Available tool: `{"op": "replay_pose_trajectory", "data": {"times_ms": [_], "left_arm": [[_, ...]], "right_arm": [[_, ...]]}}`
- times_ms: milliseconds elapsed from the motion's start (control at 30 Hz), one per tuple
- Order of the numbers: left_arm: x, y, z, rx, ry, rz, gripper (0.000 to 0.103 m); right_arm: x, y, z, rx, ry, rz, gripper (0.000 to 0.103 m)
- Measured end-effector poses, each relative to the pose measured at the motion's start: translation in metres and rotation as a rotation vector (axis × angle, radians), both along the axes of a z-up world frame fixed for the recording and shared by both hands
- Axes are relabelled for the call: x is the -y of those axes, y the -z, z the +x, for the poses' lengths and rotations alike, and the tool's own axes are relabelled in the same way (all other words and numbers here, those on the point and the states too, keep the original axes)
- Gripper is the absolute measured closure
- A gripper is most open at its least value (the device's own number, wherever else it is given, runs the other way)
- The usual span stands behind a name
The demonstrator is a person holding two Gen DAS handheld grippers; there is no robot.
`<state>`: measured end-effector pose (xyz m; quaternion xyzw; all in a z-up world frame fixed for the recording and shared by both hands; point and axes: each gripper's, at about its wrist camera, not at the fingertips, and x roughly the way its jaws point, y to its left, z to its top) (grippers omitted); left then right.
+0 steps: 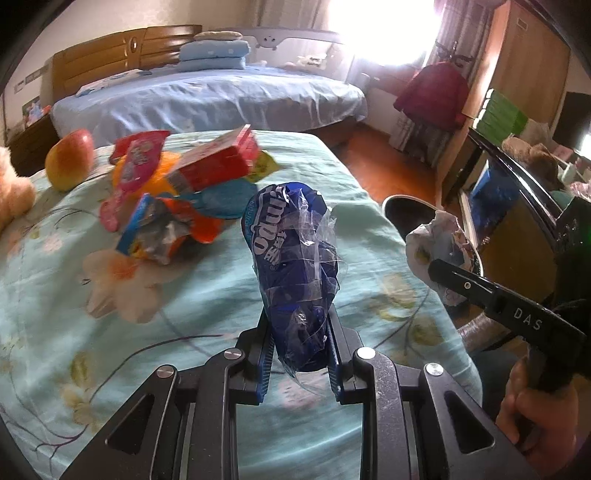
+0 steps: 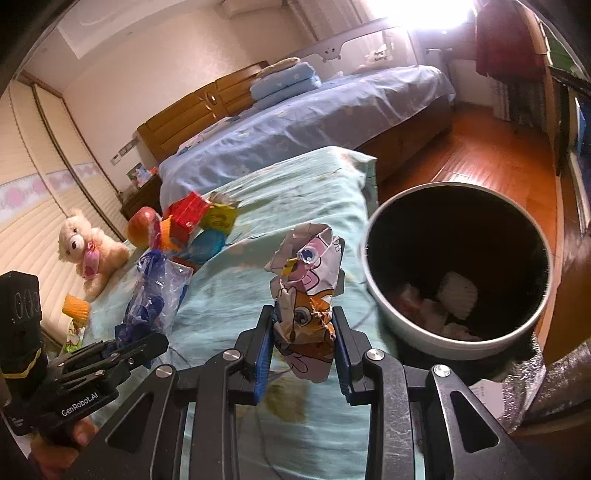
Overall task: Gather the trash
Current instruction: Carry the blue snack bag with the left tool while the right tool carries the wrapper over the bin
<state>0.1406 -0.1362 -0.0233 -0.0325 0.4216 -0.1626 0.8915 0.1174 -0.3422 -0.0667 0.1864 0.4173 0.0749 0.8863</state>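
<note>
left gripper (image 1: 299, 354): clamps crumpled blue plastic wrapper (image 1: 291, 266)
right gripper (image 2: 303, 354): clamps crumpled cartoon-print paper (image 2: 306, 291)
round grey bin (image 2: 391, 314): some trash inside
left: wrapper pile (image 1: 177, 199) on bed

A bedroom: a wide bed (image 1: 207, 99) under a pale blue sheet stands against a wooden headboard (image 1: 122, 55), with folded blue pillows (image 1: 214, 51) stacked at its head. Hard white daylight floods through a curtained window (image 1: 388, 29) at the far end, washing out the wall around it. The floor (image 2: 480, 155) is reddish-brown wood boards, and a tall wooden wardrobe (image 1: 524, 70) stands to the right.
</note>
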Motion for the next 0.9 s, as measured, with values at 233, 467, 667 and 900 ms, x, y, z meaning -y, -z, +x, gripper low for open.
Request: {"op": "replay_pose_trajectory", "data": {"times_ms": [233,467,667,900], "left_arm": [[0.027,0.0,0.01,0.006,0.041,0.007,0.08],[0.05,0.002,0.021,0.01,0.076,0.017,0.08],[0.066,0.004,0.03,0.007,0.103,0.026,0.08],[0.084,0.005,0.037,0.006,0.129,0.034,0.079]], "right_arm": [[0.023,0.0,-0.005,-0.001,0.049,-0.008,0.073],[0.044,0.0,-0.009,0.002,0.093,-0.012,0.073],[0.059,-0.001,-0.009,0.003,0.121,-0.014,0.073],[0.076,0.001,-0.003,-0.005,0.146,-0.02,0.073]]}}
